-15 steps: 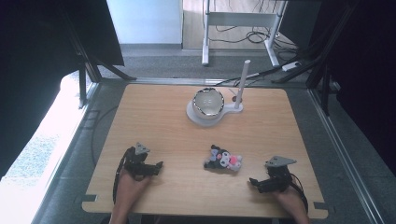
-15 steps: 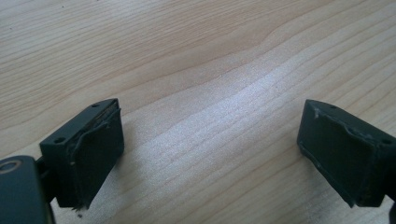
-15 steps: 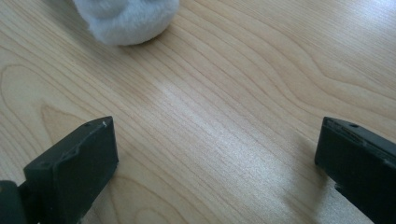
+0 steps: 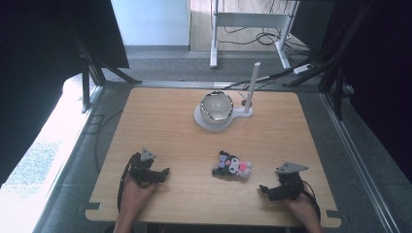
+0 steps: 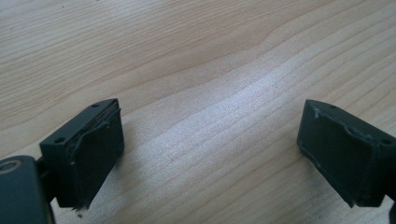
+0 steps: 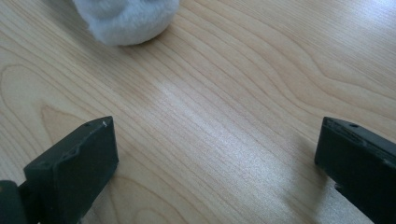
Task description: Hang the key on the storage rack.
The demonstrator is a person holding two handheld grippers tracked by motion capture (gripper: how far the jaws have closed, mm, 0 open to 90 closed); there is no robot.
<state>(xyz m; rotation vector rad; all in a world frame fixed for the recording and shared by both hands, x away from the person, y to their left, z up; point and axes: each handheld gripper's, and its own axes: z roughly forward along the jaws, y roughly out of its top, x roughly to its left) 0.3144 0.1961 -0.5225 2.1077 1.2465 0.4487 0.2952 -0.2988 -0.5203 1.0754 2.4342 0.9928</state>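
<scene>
A small plush toy (image 4: 232,167), black with white and pink patches, lay on the wooden table (image 4: 160,121). It sat between the left tool (image 4: 164,172) and the right tool (image 4: 264,190), nearer the right; both stood wide apart, holding nothing.

Right tool (image 6: 217,163) with jaws spread wide over the wooden table (image 6: 243,93), white plush (image 6: 128,18) at top edge
</scene>
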